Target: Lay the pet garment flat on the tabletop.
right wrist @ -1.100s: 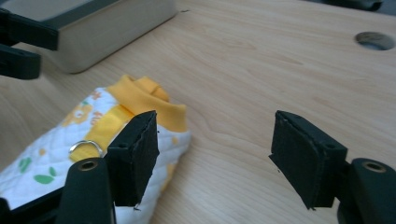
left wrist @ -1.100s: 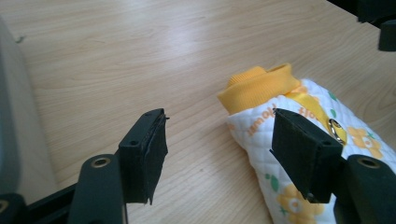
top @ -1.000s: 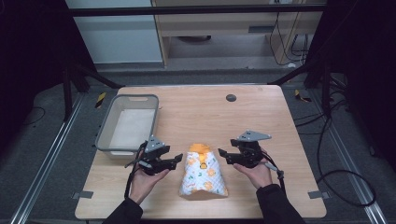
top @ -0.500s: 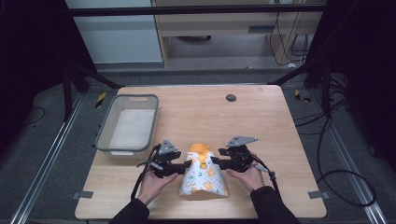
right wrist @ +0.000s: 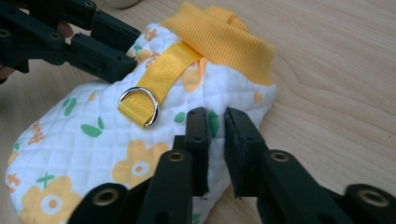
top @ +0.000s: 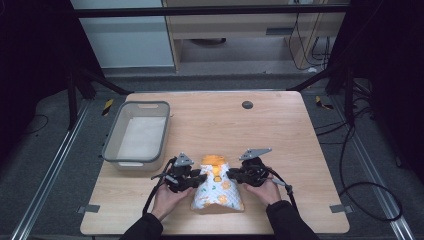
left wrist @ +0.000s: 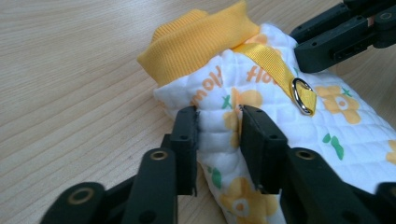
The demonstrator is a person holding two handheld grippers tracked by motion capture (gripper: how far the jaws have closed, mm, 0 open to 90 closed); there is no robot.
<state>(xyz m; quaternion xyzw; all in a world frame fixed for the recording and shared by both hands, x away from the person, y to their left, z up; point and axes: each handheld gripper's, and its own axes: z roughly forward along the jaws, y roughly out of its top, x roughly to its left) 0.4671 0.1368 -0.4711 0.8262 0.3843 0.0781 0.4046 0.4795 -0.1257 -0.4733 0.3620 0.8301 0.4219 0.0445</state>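
A small quilted white garment [top: 216,189] with orange flowers, a yellow ribbed collar [left wrist: 201,37] and a yellow strap with a metal D-ring [right wrist: 138,106] lies on the wooden table [top: 280,135] near the front edge. My left gripper [top: 201,179] sits at its left side; in the left gripper view its jaws [left wrist: 218,135] have just been closing and pinch a fold of the fabric. My right gripper [top: 231,175] is at the garment's right side, its jaws [right wrist: 215,135] likewise just closing, with the fabric's edge squeezed between them.
A grey plastic bin [top: 150,104] with a white bottom stands at the left of the table, just behind my left hand. A small black round cap [top: 247,104] is set in the table at the back. Dark frame rails and cables surround the table.
Both hands came inward and down onto the garment from either side. Both pairs of jaws narrowed from wide open to gripping the fabric.
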